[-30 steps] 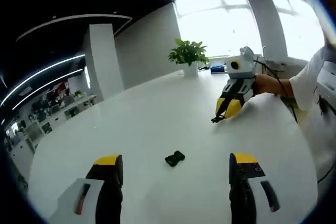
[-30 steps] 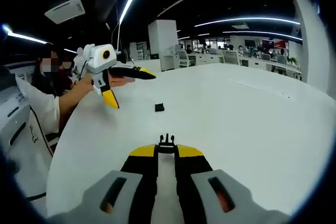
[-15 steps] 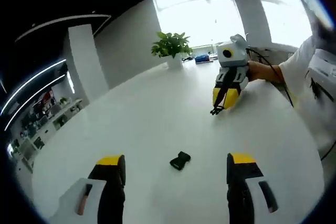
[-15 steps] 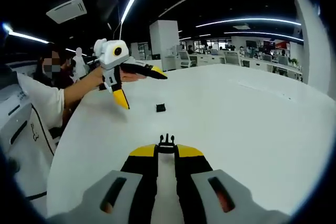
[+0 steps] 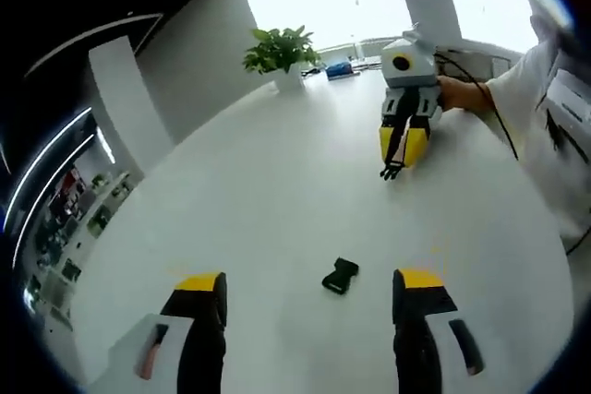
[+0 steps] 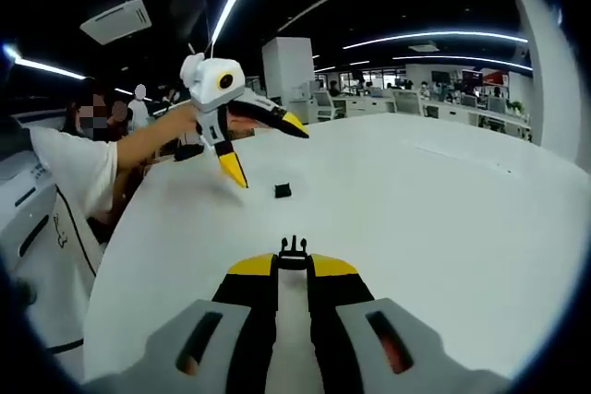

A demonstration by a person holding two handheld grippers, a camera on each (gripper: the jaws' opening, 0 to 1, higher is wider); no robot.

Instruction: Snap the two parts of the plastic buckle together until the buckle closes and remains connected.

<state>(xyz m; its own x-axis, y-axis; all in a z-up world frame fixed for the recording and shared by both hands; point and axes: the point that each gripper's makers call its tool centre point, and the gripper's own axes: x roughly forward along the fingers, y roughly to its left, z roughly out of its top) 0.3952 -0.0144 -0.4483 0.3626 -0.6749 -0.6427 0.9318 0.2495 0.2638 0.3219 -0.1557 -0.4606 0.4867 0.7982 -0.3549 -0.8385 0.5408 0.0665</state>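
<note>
Black plastic buckle is in two parts, not joined: pronged part (image 6: pixel 293 248) clamped in right hand-held gripper (image 6: pixel 294 263), socket part (image 5: pixel 341 276) loose on white tabletop (image 5: pixel 277 191), well apart. Left hand-held gripper (image 5: pixel 308 285) is wide open w/ socket between its jaws, untouched. Judged approx. half done: socket pickup and the snap remain.

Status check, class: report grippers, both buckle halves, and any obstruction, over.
Right gripper shut on pronged buckle half. Left gripper open, above socket half lying on white table. No obstruction between them.

buckle part (image 6: pixel 293 252) half-hidden between jaws
</note>
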